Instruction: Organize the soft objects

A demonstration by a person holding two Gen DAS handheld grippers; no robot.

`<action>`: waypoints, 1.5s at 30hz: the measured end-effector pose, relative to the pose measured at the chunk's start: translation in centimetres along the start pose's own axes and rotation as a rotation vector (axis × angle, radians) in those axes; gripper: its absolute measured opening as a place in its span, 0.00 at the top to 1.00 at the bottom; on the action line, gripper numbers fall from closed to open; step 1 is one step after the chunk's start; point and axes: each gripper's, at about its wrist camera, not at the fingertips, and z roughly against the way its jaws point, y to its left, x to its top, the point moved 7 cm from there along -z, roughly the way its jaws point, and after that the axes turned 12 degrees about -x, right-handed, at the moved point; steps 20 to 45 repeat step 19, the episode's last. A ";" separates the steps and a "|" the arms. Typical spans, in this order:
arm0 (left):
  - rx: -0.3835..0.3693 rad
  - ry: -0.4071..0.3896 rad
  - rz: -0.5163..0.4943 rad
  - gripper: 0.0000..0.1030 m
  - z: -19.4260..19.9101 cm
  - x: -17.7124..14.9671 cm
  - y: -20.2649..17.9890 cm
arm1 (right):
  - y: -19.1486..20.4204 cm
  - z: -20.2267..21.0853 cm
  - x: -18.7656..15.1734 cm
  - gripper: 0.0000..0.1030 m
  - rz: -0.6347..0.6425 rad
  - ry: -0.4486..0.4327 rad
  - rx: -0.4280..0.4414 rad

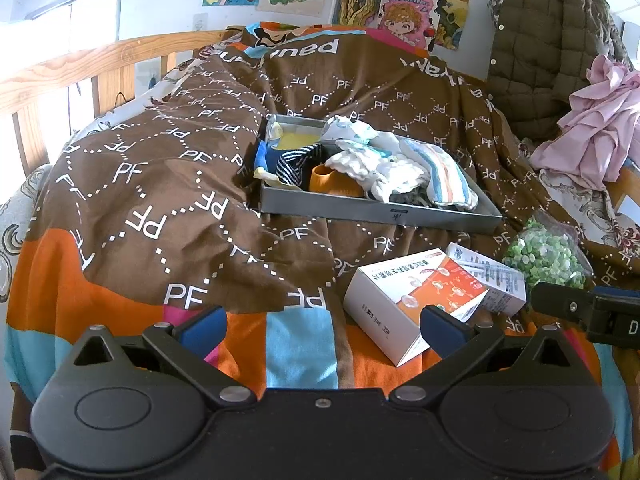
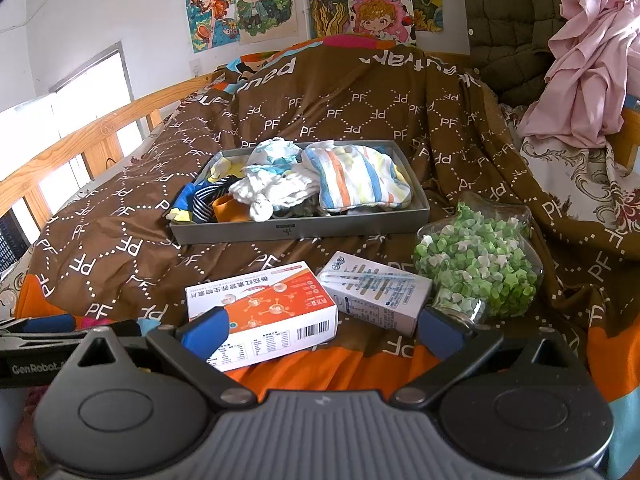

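A grey tray [image 1: 360, 208] [image 2: 304, 232] lies on the brown PF bedspread and holds a pile of soft cloths: a striped towel [image 2: 356, 180] [image 1: 444, 176], a white washcloth [image 2: 272, 188] [image 1: 368, 164], a navy striped piece [image 1: 292, 166] and an orange item [image 1: 332, 182] [image 2: 230, 208]. My left gripper [image 1: 322, 328] hovers open near the bed's front edge, well short of the tray, with nothing between its blue pads. My right gripper [image 2: 322, 332] is open too, above the orange-and-white box [image 2: 264, 312] [image 1: 404, 300].
A white-blue carton [image 2: 376, 292] [image 1: 492, 280] and a clear jar of green paper stars [image 2: 480, 264] [image 1: 548, 260] lie right of the box. A pink garment [image 2: 592, 68] and olive quilted jacket [image 1: 548, 52] hang at the right. A wooden bed rail [image 1: 80, 68] runs along the left.
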 end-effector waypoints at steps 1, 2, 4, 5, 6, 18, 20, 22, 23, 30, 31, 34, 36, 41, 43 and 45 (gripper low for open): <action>0.003 0.006 0.004 0.01 0.0 0.0 0.0 | 0.0 0.0 0.0 0.00 0.000 0.000 -0.001; 0.004 0.016 0.006 0.01 -0.1 -0.1 0.0 | 0.0 0.0 0.0 0.00 0.000 0.000 0.000; 0.004 0.024 -0.002 0.01 -0.1 -0.1 -0.2 | 0.0 0.0 0.0 0.00 -0.001 0.001 -0.001; 0.004 0.021 -0.008 0.01 0.0 0.0 -0.3 | 0.0 0.0 0.0 0.00 -0.001 0.001 -0.001; 0.004 0.018 -0.012 0.01 0.0 0.0 -0.4 | 0.0 0.0 0.0 0.00 -0.001 0.001 -0.001; 0.000 -0.001 0.003 0.01 0.1 0.2 -0.3 | 0.2 0.0 -0.1 0.00 0.002 0.004 0.001; 0.002 -0.003 0.001 0.01 0.2 0.2 -0.3 | 0.3 0.0 -0.2 0.00 0.003 0.005 0.002; 0.002 -0.003 0.001 0.01 0.2 0.2 -0.3 | 0.3 0.0 -0.2 0.00 0.003 0.005 0.002; 0.002 -0.003 0.001 0.01 0.2 0.2 -0.3 | 0.3 0.0 -0.2 0.00 0.003 0.005 0.002; 0.002 -0.003 0.001 0.01 0.2 0.2 -0.3 | 0.3 0.0 -0.2 0.00 0.003 0.005 0.002; 0.002 -0.003 0.001 0.01 0.2 0.2 -0.3 | 0.3 0.0 -0.2 0.00 0.003 0.005 0.002; 0.002 -0.003 0.001 0.01 0.2 0.2 -0.3 | 0.3 0.0 -0.2 0.00 0.003 0.005 0.002; 0.002 -0.003 0.001 0.01 0.2 0.2 -0.3 | 0.3 0.0 -0.2 0.00 0.003 0.005 0.002; 0.002 -0.003 0.001 0.01 0.2 0.2 -0.3 | 0.3 0.0 -0.2 0.00 0.003 0.005 0.002; 0.002 -0.003 0.001 0.01 0.2 0.2 -0.3 | 0.3 0.0 -0.2 0.00 0.003 0.005 0.002; 0.002 -0.003 0.001 0.01 0.2 0.2 -0.3 | 0.3 0.0 -0.2 0.00 0.003 0.005 0.002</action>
